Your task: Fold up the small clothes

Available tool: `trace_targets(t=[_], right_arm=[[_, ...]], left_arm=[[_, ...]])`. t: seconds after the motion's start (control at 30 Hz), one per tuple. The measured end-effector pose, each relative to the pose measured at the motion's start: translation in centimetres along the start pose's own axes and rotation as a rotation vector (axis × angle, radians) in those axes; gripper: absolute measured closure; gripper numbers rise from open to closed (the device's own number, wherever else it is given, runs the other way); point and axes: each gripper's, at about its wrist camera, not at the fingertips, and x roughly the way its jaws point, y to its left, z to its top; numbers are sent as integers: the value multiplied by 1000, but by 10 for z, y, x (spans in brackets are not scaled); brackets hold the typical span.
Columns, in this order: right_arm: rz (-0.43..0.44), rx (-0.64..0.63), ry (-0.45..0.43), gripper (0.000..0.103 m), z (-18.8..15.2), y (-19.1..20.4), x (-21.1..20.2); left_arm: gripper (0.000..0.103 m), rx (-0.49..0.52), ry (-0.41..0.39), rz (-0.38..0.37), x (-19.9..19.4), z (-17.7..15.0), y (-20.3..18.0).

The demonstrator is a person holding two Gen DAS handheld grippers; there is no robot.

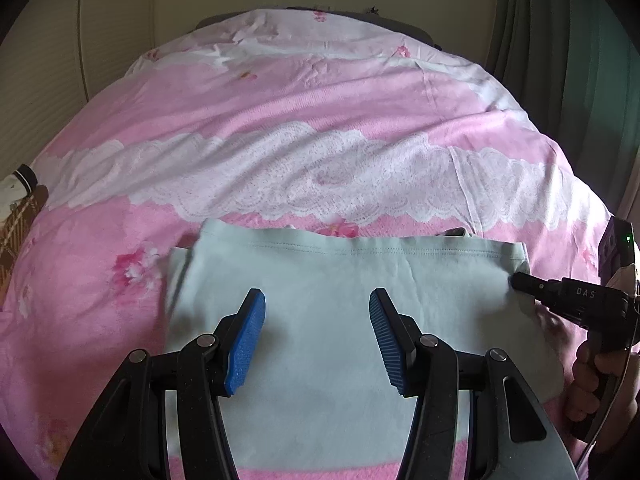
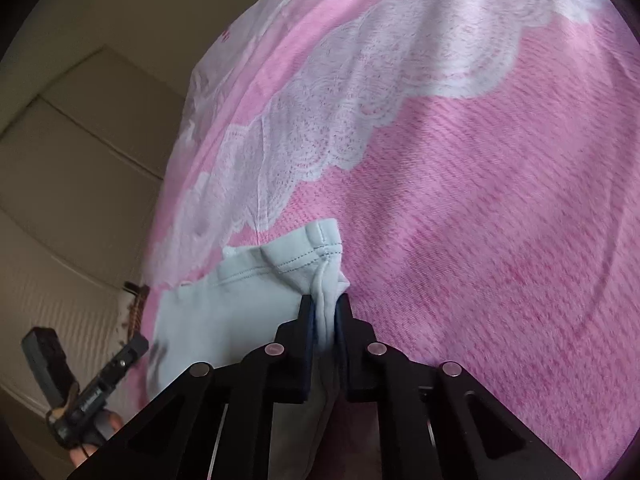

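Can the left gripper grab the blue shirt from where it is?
Probably yes. The left gripper is open right above the shirt, with nothing between them. The right gripper already pinches its corner.

Pale mint garment (image 1: 320,320) showing plain, with tonal stitching along its hem. Bedsheet (image 1: 280,120) showing pink with white lace-print bands and darker pink flowers. Left gripper (image 1: 317,308) showing black, its pads (image 1: 246,344) ribbed blue. Curtain (image 1: 560,40) reading grey-green.

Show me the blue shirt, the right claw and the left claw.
Shirt (image 1: 328,280): left wrist view, flat middle.
Right claw (image 2: 325,316): right wrist view, tips pinching the shirt's corner.
Left claw (image 1: 317,300): left wrist view, open gap between tips.
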Motion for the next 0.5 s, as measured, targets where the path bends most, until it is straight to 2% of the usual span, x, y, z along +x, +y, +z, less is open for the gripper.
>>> trace_targets(t=[0.23, 0.5], right_arm=[[-85, -103, -32, 94, -1, 75, -16], [-78, -206, 8, 94, -13, 184, -5]], left_arm=[[50, -22, -50, 16, -43, 4, 33], [49, -88, -102, 54, -95, -3, 110]])
